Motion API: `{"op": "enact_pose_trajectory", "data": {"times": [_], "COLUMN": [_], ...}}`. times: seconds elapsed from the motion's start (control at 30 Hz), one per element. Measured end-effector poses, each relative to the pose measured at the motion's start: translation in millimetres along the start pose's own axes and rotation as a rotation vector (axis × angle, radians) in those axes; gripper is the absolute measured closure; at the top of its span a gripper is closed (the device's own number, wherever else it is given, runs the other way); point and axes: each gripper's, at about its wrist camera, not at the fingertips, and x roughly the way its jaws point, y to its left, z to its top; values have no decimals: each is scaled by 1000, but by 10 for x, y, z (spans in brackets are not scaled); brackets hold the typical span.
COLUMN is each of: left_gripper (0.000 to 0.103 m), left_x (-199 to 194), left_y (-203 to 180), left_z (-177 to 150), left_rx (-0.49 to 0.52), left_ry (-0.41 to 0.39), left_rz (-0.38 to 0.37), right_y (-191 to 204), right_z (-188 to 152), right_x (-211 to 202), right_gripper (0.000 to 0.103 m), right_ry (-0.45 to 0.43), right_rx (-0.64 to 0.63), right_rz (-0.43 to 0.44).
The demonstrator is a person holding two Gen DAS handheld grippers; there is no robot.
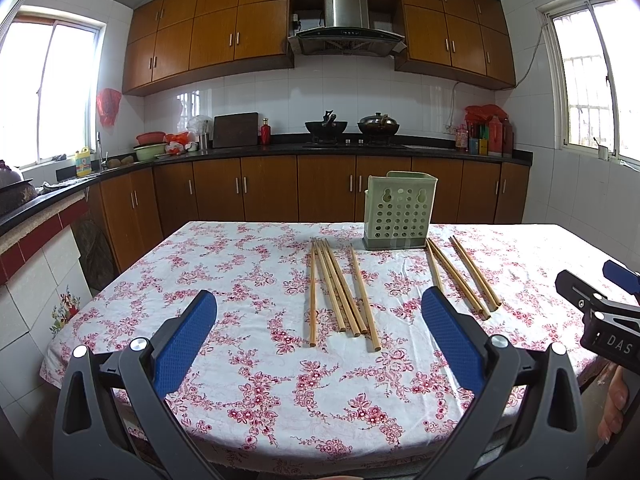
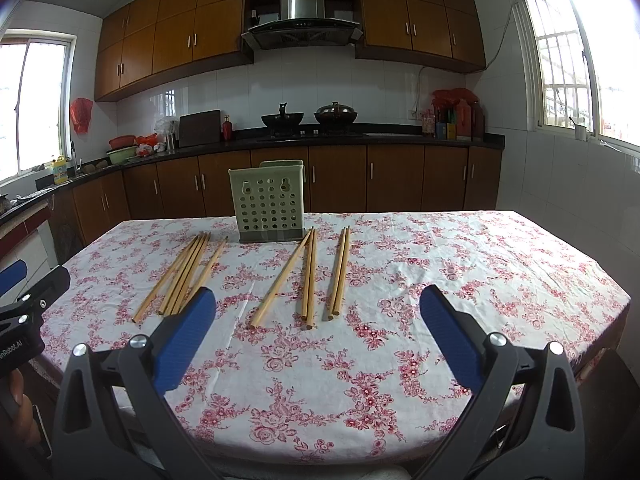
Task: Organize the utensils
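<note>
Ten wooden chopsticks lie flat on the worktop [image 1: 248,360], which is covered with a white cloth printed in pink flowers. Going left to right in the left wrist view, the left group of chopsticks [image 1: 340,286] sits at about 12 o'clock from the left hand-held gripper [image 1: 318,314]: four sticks fan out from nearly touching far tips, and a fifth stick [image 1: 364,296] lies just beside them on the right. Next comes the pale green perforated utensil holder [image 1: 398,210], upright on its grey base at about 1 o'clock, near the far edge of the worktop. Right of it, the right group of chopsticks [image 1: 464,276] rests at about 2 o'clock, its far tips close to the holder's base.

The left hand-held gripper is spread wide, its blue pads [image 1: 186,344] well apart and gripping nothing, above the near part of the cloth.

In the right wrist view, the right group divides into three sticks [image 2: 304,276] at 12 o'clock and a touching pair [image 2: 340,272] just to their right. The right hand-held gripper [image 2: 318,312] is likewise spread wide, with nothing between its blue pads [image 2: 452,340]. Each hand-held gripper shows at the edge of the other's view, at about 3 and 9 o'clock, well apart.
</note>
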Motion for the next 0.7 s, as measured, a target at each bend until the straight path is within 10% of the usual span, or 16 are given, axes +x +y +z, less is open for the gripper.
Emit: {"op": "enact_pose_trajectory", "data": {"times": [0.43,0.7], "left_gripper": [2,2], "left_x": [113,612], "left_y": [-5,240], "left_z": [-81,-3], "left_rx": [-8,-71], "left_ry": [24,173], "left_rz": [2,61], "right_y": [-5,-195], "right_z": [14,131], "right_x": [117,656], "right_gripper": [4,4], "right_ry": [35,167], "right_rx": [7,53], "right_rz": [-12,-88]}}
